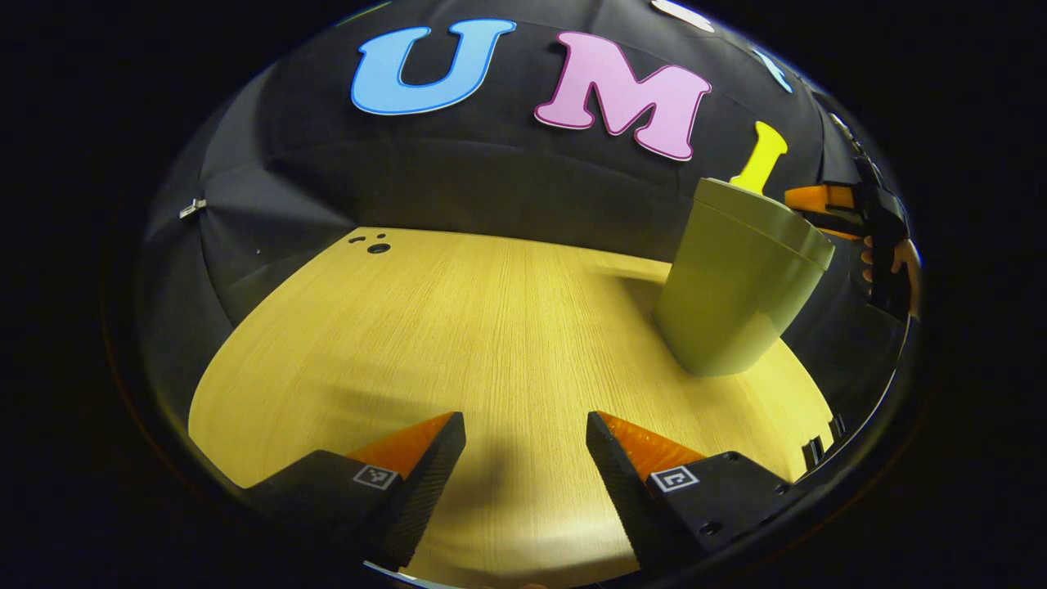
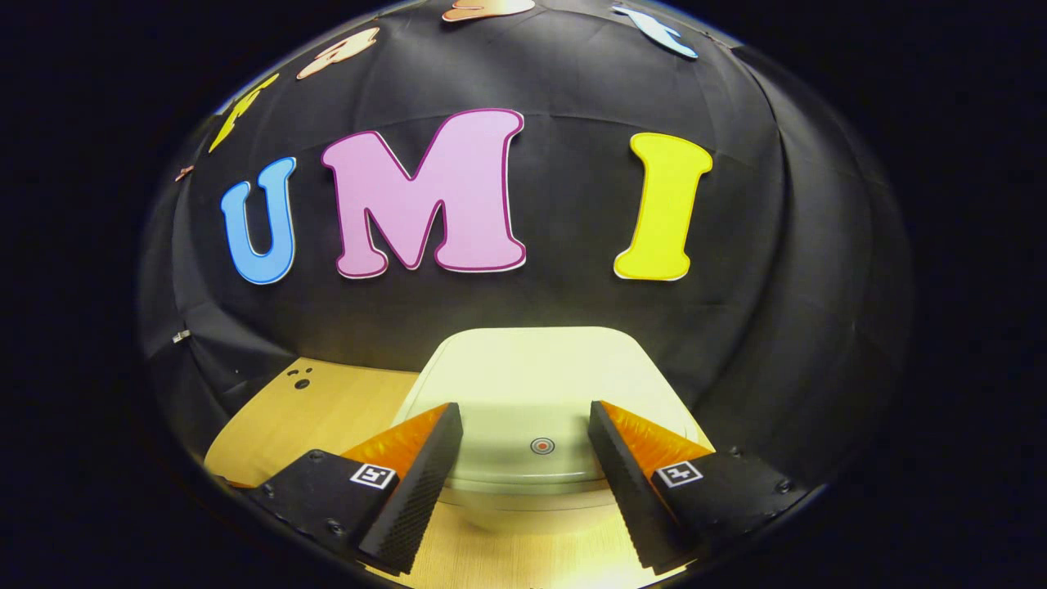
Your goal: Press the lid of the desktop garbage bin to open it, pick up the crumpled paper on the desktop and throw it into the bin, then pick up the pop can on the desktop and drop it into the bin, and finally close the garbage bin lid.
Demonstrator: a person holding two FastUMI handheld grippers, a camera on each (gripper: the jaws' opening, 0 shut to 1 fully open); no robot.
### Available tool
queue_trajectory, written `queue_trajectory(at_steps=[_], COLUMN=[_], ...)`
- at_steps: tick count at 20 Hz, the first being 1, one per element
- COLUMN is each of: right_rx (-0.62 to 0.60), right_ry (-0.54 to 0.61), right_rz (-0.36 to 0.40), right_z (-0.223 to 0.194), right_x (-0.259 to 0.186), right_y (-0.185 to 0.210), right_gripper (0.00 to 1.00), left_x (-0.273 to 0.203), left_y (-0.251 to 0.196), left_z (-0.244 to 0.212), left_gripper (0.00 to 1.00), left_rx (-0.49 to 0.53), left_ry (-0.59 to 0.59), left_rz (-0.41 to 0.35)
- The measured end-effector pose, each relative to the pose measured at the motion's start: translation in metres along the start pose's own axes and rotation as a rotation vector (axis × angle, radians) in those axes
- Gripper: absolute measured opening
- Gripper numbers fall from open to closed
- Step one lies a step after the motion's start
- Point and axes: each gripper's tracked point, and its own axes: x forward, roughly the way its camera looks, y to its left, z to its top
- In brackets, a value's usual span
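The garbage bin (image 2: 532, 409) stands low in the centre of the right gripper view, lid down, its press mark between the spread fingers of the right tool (image 2: 523, 458). The left tool (image 1: 523, 458), also spread and empty, hovers over bare tabletop (image 1: 458, 327). An off-centre press might tip the bin rather than release the lid.

Right gripper view: bin (image 2: 532, 384) seen from above, lid shut, contents hidden; its walls and base mostly hidden under the lid and behind the fingers. Left gripper view: right gripper (image 1: 855, 214) at far right, partly behind the bin (image 1: 736, 286), cut by the edge; jaw state unreadable there. Hand (image 1: 887, 262) holding it mostly hidden.
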Motion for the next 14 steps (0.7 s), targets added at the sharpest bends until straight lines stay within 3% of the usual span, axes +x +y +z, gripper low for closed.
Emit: queue_trajectory(at_steps=[4, 8, 10, 14], right_rx=[-0.019, -0.072, -0.103, -0.051], right_ry=[0.001, -0.076, -0.118, -0.138], right_rz=[-0.024, -0.045, -0.038, -0.002], right_z=[-0.001, 0.009, 0.014, 0.014], right_x=[-0.012, -0.041, -0.058, -0.083], right_y=[-0.003, 0.005, 0.013, 0.032], right_gripper=[0.98, 0.98, 0.98, 0.98], left_x=[-0.008, -0.018, -0.029, -0.05], left_y=[0.0, -0.018, -0.03, -0.053], left_z=[0.024, 0.061, 0.088, 0.147], left_gripper=[0.96, 0.96, 0.96, 0.96], left_rx=[0.031, 0.08, 0.111, 0.139], left_ry=[-0.069, -0.151, -0.211, -0.337], left_rz=[0.017, 0.001, -0.012, -0.005])
